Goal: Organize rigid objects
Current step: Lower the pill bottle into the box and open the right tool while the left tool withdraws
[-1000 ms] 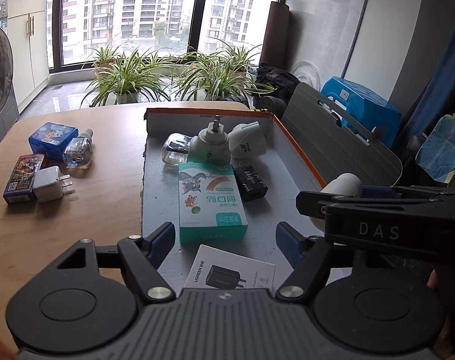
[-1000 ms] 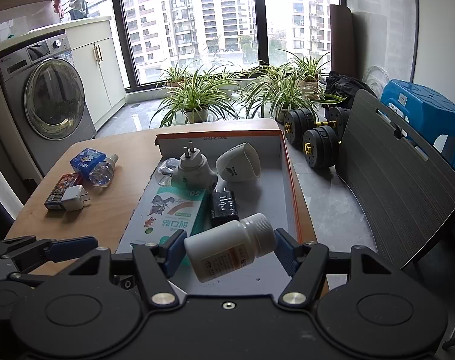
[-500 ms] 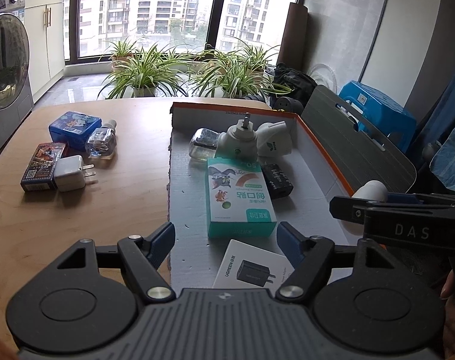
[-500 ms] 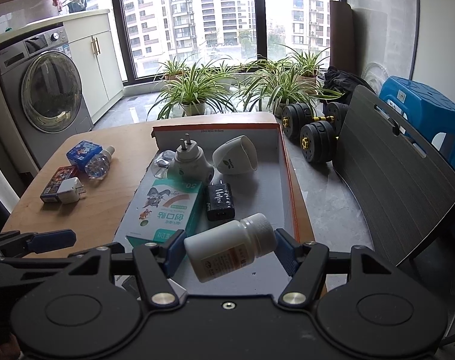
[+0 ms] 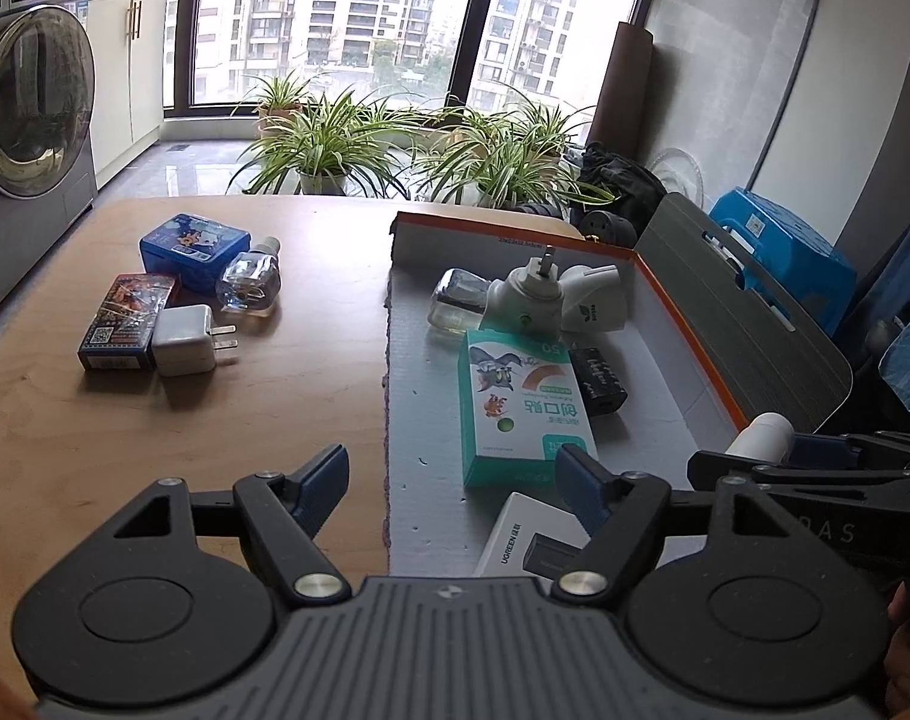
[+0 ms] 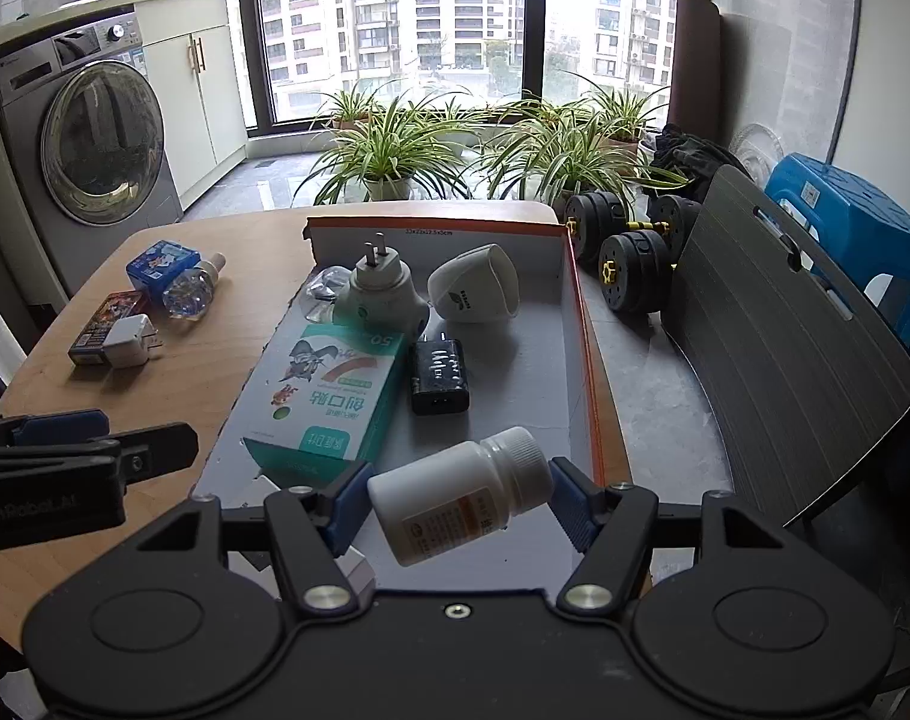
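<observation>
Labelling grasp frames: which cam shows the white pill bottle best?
Right wrist: the white pill bottle lies whole, label and cap visible, clamped tilted between the right tongs. Left wrist catches only its cap end poking past the tongs at the tray's edge.

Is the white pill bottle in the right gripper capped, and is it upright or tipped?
Capped and tipped: the white pill bottle lies nearly sideways between the right gripper fingers, ribbed cap on, pointing right.

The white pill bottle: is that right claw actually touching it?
Touching. The right wrist view shows the white pill bottle wedged between the right gripper pads.
</observation>
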Demonstrator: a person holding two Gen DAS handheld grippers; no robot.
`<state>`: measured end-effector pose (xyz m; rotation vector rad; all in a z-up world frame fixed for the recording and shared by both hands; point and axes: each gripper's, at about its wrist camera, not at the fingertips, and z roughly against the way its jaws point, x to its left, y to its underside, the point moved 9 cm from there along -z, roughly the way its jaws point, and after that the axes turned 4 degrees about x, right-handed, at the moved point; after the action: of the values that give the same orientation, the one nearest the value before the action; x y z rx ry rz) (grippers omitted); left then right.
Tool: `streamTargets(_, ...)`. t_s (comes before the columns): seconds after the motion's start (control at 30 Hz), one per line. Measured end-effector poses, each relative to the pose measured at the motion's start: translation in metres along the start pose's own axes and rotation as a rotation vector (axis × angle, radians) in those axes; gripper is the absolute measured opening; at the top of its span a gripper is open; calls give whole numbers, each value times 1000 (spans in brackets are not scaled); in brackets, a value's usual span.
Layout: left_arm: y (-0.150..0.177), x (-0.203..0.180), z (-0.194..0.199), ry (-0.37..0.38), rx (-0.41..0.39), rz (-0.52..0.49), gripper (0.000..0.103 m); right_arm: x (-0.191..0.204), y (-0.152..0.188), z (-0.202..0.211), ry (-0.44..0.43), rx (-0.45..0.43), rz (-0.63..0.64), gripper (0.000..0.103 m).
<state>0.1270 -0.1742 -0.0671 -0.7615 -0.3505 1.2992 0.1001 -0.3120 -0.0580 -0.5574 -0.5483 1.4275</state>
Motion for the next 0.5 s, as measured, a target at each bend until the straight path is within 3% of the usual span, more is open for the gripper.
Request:
streamTargets(0.17,-1,4,1,-6,-4,10,82,-3,-4,5,-10,-29,-27,83)
streamTargets(0.5,-5,18,4,-25,-12,40,83,-2,-8,8,-9,-54,-29,84)
